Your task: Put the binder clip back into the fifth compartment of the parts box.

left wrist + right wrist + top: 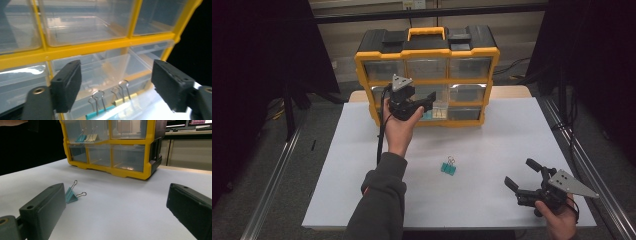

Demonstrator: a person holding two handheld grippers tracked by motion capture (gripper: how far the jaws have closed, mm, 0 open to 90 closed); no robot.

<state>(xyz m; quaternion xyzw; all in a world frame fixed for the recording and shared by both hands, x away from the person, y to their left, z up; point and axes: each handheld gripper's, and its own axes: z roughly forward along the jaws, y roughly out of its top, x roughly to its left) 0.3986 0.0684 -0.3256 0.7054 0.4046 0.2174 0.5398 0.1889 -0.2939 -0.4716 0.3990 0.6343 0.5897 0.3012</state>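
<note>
Yellow-framed parts organizer [427, 55] w/ clear drawers stands at far edge of white tabletop [492, 150]. Middle drawer [435, 107] of its lower rows is pulled out towards the person.

Left gripper [422, 106] held up at that open drawer, jaws spread apart, nothing between them. Left gripper view looks past the jaws into the drawer: two binder clips already inside, a teal binder clip [98, 110] and a yellow binder clip [123, 98], side by side, wire handles up. Same pair shows through the clear drawer front in right gripper view.

One more teal clip [448, 168] lies loose on the tabletop, well apart from the organizer, between the two arms, nearer the person. In right gripper view it lies [71, 195] just past the left-hand jaw, handles splayed, not touched.

Right gripper [524, 181] low over the tabletop near the front right corner, jaws wide, empty, pointed roughly towards the loose clip but still well short of it.

Progress, judged: sorting clips into the drawer looks part done, 2 in, 1 left out. Remaining: close on the loose clip, carry to the open drawer, drop in, then prob. push the drawer shut. No other loose clips seen on the tabletop
</note>
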